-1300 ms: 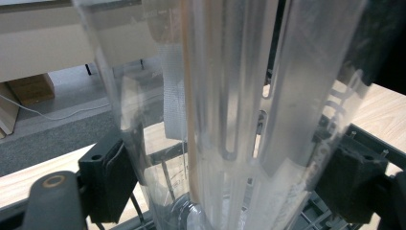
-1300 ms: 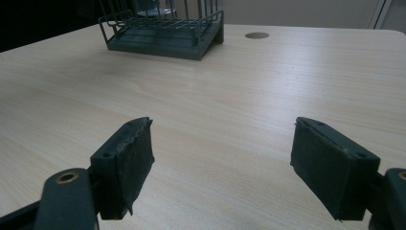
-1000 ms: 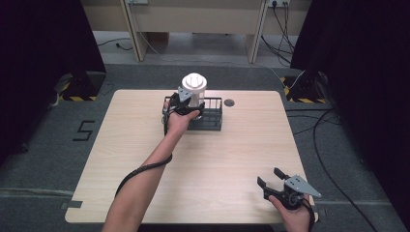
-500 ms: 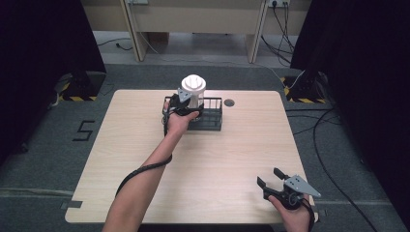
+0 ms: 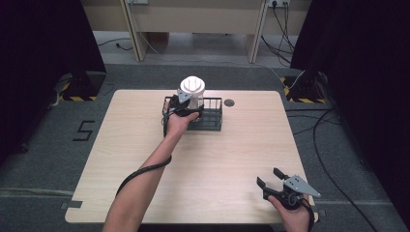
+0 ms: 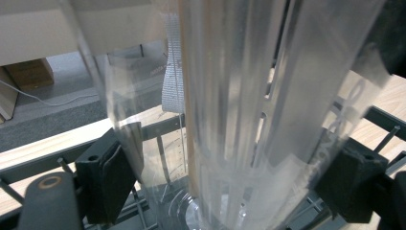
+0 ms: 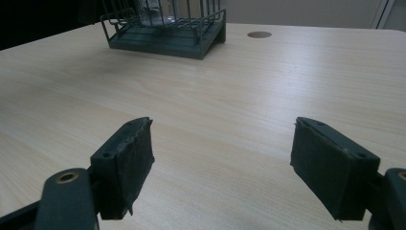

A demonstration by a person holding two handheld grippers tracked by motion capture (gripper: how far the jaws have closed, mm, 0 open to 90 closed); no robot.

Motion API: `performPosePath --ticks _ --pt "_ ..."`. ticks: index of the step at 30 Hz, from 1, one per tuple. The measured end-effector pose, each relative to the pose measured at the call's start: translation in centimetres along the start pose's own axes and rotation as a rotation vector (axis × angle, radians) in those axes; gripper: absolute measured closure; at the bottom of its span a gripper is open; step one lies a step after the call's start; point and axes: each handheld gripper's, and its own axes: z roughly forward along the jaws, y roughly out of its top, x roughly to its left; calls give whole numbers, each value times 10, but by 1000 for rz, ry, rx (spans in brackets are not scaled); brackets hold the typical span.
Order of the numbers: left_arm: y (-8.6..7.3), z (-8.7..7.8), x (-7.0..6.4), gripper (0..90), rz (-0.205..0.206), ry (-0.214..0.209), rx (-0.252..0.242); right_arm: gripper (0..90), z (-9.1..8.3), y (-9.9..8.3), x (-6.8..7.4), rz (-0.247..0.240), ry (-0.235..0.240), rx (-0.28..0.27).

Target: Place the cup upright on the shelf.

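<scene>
we have the left gripper (image 5: 181, 107) at the far side of the table (image 5: 145, 159), its jaws closed around a clear plastic cup (image 5: 192, 94) with a white lid, and the cup stands in the left part of a dark wire rack (image 5: 212, 118). in the left gripper view the cup (image 6: 249, 115) sits between the two pads (image 6: 112, 179), which press on its wall at either side, and the bars of the rack (image 6: 383, 117) run just below and behind it, so we judge the cup is either just set down in the rack or about to be lifted out; the pictures alone do not tell us which. what seems left is either letting go or raising it clear of the wires. our right gripper (image 5: 278, 186) rests near the front right corner of the table with its jaws spread wide on nothing, well apart from the rack (image 7: 165, 28). we cannot see whether the bottom of the cup touches the floor of the rack, since the hand (image 5: 179, 123) and gripper cover it from above. the cup's contents are hard to make out through the glare. a small round hole (image 5: 229, 102) in the table lies just beside the rack.
</scene>
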Motion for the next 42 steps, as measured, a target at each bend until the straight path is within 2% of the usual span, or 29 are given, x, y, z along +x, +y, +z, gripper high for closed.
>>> performPosePath --ticks 14,17,30,42 --pt "-7 -14 0 141 0 7 -23 231 0 0 0 -4 2 3" --pt "-8 -19 0 139 12 5 -33 230 0 0 0 -4 0 3" --pt "-10 -42 -3 144 38 -30 -42 231 1 0 1 -5 -2 2" --pt "-16 -61 -5 144 61 -41 -55 230 0 0 1 -5 -2 1"
